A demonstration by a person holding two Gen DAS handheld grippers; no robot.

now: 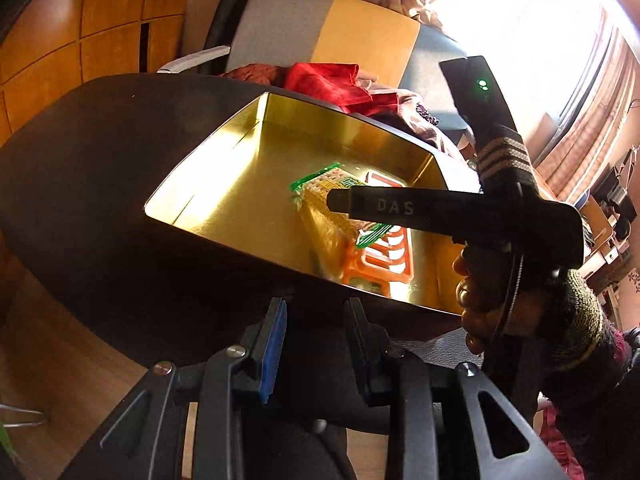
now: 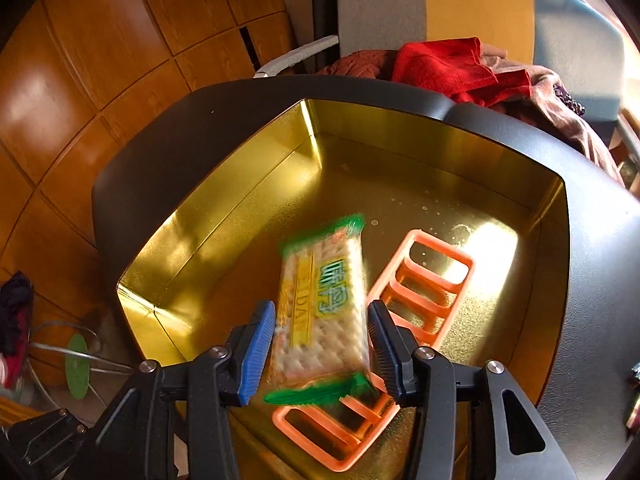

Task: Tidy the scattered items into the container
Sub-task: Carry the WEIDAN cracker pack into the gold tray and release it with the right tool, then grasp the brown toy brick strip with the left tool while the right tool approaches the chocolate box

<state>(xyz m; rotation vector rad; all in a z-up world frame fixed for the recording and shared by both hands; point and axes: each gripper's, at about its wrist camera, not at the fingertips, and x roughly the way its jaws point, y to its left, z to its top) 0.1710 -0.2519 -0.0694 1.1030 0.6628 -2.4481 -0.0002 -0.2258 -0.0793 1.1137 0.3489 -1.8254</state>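
Observation:
A gold tin container (image 2: 224, 216) sits on a black table (image 2: 160, 148). Inside lies an orange plastic rack (image 2: 424, 300). A cracker packet (image 2: 324, 312) with green ends is blurred and lies between the fingers of my right gripper (image 2: 322, 350), which is open above the tin; its pads stand apart from the packet's sides. In the left wrist view the tin (image 1: 224, 176), the packet (image 1: 320, 188) and the rack (image 1: 380, 256) show, with the right gripper's finger (image 1: 400, 206) over them. My left gripper (image 1: 316, 344) is open and empty, at the tin's near side.
A grey and yellow chair (image 2: 440, 12) with red cloth (image 2: 452, 64) stands behind the table. Wooden cabinet panels (image 2: 100, 60) are at the left. A bright window (image 1: 540, 12) with curtains is at the right. A green disc on a wire stand (image 2: 78, 364) is on the floor.

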